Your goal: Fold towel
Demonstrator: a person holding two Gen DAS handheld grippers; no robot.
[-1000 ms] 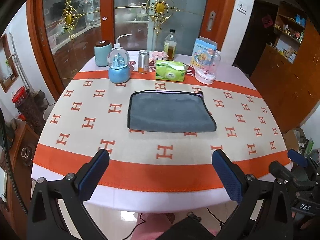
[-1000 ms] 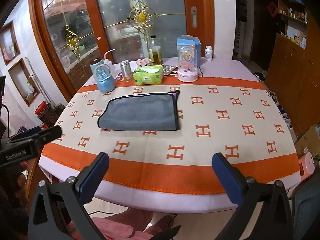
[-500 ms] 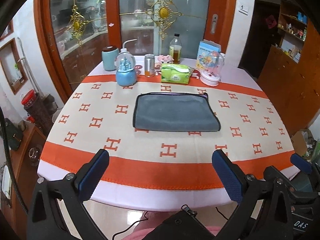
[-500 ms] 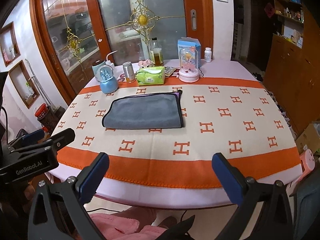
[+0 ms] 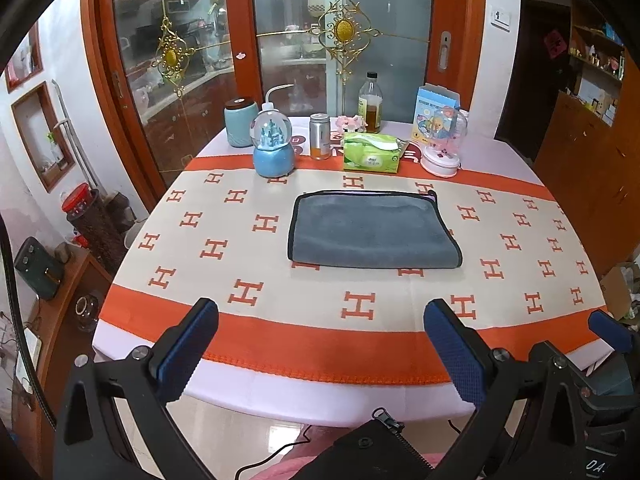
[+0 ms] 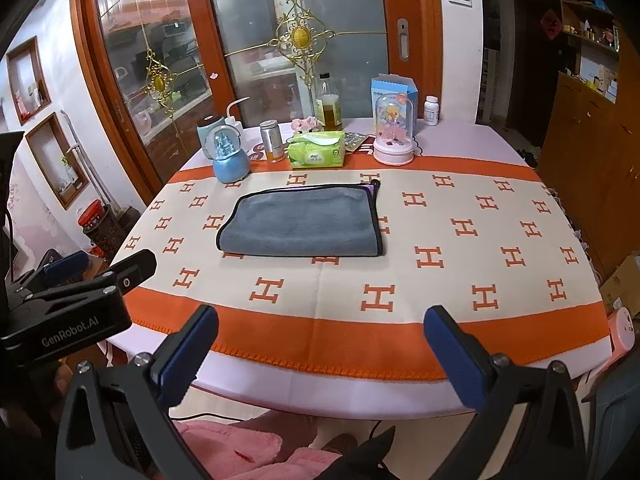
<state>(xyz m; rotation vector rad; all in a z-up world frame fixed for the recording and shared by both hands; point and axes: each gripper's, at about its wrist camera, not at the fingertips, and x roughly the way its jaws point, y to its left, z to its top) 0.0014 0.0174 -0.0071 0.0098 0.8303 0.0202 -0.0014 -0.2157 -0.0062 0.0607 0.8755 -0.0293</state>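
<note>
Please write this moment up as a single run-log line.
task: fold towel | folded grey microfibre towel: flat on orange-and-cream tablecloth, untouched | left tool: open, off table edge | right tool: open, off table edge

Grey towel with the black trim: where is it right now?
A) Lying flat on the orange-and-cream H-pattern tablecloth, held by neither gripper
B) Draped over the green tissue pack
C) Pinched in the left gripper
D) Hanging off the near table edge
A: the grey towel with black trim lies flat on the H-pattern tablecloth, well ahead of the open left gripper and open right gripper.
</note>
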